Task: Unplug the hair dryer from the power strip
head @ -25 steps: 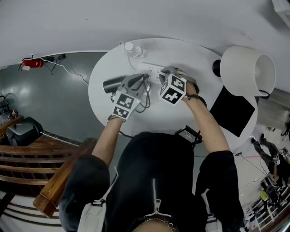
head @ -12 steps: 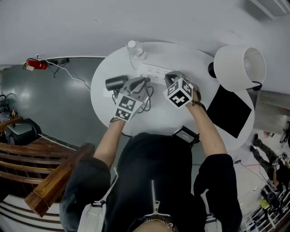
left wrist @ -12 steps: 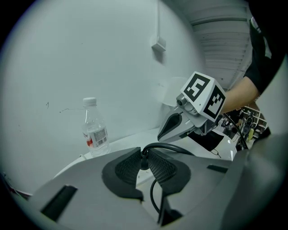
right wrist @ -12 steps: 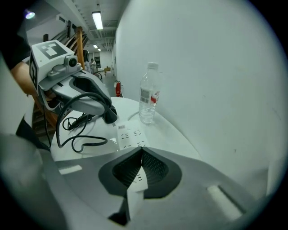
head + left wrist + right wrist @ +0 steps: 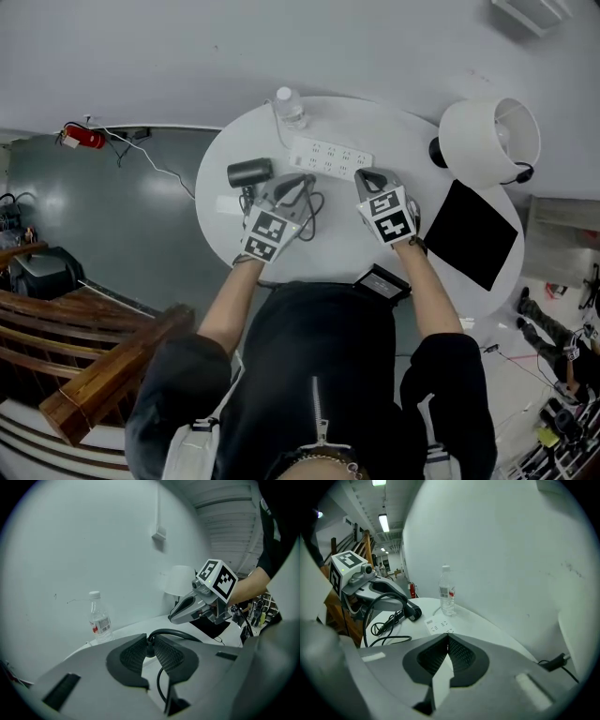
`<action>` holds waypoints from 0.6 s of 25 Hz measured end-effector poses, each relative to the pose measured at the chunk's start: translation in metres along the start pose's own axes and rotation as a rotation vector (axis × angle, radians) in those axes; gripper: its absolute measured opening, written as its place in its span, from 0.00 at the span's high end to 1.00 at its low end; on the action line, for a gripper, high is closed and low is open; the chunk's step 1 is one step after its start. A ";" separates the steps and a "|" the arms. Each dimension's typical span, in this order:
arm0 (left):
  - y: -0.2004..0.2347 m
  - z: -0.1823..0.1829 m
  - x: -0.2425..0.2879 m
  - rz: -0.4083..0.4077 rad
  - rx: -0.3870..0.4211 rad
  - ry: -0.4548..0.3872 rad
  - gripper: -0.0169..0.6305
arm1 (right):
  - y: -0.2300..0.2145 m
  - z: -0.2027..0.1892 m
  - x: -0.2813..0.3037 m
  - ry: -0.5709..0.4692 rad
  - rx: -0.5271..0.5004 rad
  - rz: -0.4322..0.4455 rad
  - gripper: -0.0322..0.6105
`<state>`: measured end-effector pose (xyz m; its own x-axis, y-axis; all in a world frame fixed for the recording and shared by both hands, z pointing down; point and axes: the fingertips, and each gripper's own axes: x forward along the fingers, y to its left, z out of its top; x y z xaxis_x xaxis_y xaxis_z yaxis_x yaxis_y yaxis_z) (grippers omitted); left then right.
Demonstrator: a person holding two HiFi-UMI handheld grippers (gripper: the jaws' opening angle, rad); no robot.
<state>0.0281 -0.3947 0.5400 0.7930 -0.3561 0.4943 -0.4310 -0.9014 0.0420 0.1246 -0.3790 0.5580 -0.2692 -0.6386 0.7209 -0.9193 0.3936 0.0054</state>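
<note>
Left gripper (image 5: 150, 645) is clamped on the black cord (image 5: 169, 630). Right gripper (image 5: 447, 641) is closed and empty. Hair dryer (image 5: 248, 172) lies upper left on the round table (image 5: 398, 131), with the power strip (image 5: 330, 156) just to its right.

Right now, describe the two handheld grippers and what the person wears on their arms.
Both are grey plastic shells: the left gripper and right gripper each carry a white cube of black square markers. Their fingers have dark, cross-hatched pads. The person wears a black short-sleeved zip top.
</note>
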 end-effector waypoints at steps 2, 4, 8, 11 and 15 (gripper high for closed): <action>-0.004 0.001 -0.005 0.003 -0.002 -0.007 0.90 | 0.003 -0.002 -0.007 -0.022 0.022 -0.010 0.94; -0.007 0.001 -0.009 0.007 -0.002 -0.012 0.90 | 0.007 0.000 -0.015 -0.051 0.035 -0.016 0.94; -0.012 0.001 -0.022 0.018 0.006 -0.020 0.90 | 0.013 0.007 -0.030 -0.108 0.042 -0.043 0.94; -0.017 0.002 -0.030 0.030 0.017 -0.031 0.90 | 0.013 0.012 -0.042 -0.157 0.048 -0.061 0.94; -0.023 0.004 -0.045 0.039 0.026 -0.053 0.90 | 0.022 0.021 -0.061 -0.222 0.064 -0.083 0.94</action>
<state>0.0042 -0.3586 0.5132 0.7981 -0.4028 0.4481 -0.4510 -0.8925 0.0011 0.1146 -0.3448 0.4998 -0.2418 -0.7995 0.5498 -0.9554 0.2953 0.0092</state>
